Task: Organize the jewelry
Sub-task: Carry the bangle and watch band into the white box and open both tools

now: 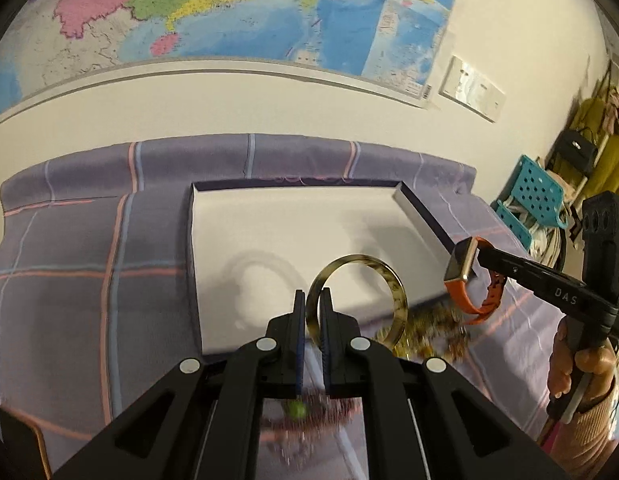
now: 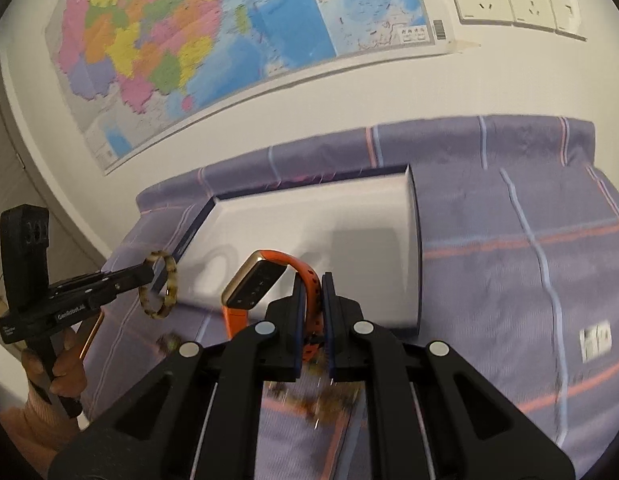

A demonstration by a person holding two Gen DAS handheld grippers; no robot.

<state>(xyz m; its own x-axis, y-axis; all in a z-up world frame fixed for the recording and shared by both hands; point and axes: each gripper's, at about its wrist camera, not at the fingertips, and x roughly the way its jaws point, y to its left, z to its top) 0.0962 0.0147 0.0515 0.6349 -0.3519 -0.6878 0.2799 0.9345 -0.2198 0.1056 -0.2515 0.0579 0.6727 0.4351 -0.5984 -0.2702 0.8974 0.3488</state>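
Item pair in transit: tortoiseshell bangle pinched in left gripper, orange-strapped watch pinched in right gripper, both carried above the white tray; lowering before release is advised.

A translucent tortoiseshell bangle stood upright on edge, clamped at its nine o'clock rim. At its three o'clock hung an orange-strapped watch with a gold rectangular case, tilted. A shallow white tray lay beyond, at twelve o'clock.
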